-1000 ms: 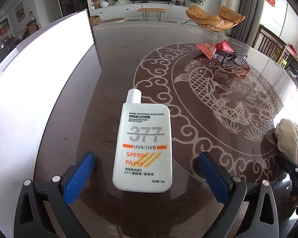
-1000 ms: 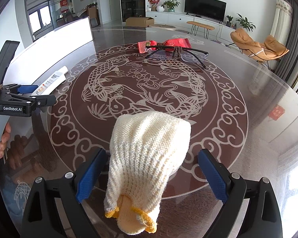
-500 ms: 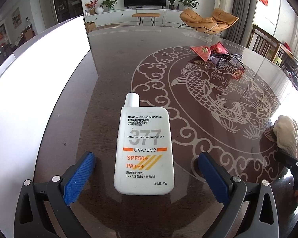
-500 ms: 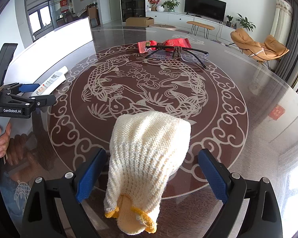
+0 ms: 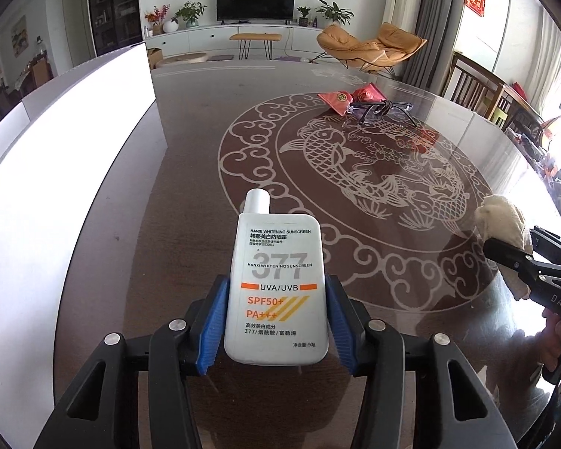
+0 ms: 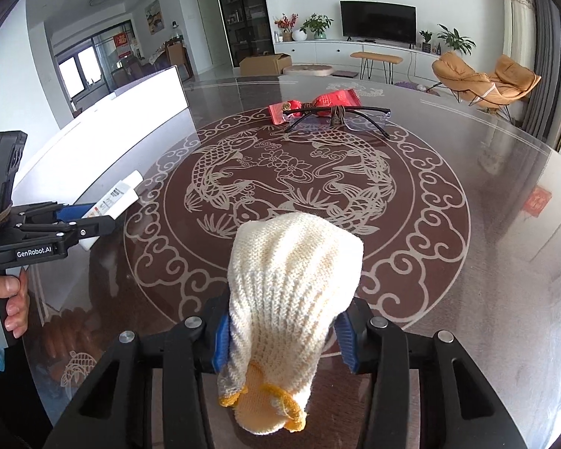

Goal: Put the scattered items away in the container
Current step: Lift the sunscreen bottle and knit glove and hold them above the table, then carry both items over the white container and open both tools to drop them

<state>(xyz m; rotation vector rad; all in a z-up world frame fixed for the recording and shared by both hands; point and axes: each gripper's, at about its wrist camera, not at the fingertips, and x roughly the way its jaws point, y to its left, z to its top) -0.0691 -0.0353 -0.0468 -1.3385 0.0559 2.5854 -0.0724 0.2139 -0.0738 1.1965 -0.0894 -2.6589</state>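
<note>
A white sunscreen bottle (image 5: pixel 276 254) lies on the glass table (image 5: pixel 190 172), cap pointing away. My left gripper (image 5: pixel 276 318) is closing on it, and both blue pads (image 5: pixel 215 321) touch its sides. In the right wrist view a cream knitted glove (image 6: pixel 295 262) with a yellow cuff sits between the closing jaws of my right gripper (image 6: pixel 283 338), squeezed by the pads (image 6: pixel 220 340). The white container (image 5: pixel 74 172) stands just left of the bottle. A red pouch (image 5: pixel 336 99) and glasses (image 5: pixel 385 110) lie farther back.
The round table carries a fish pattern (image 6: pixel 291 172) in its middle. The container's long white wall (image 6: pixel 131 112) runs along the table's left side. A person's hand (image 6: pixel 7 299) holds the left gripper's handle. Wooden chairs (image 5: pixel 478 89) stand beyond the right edge.
Both grippers' jaws have come together from wide open, the left onto the sunscreen bottle, the right onto the glove. The left gripper has also moved slightly forward.
</note>
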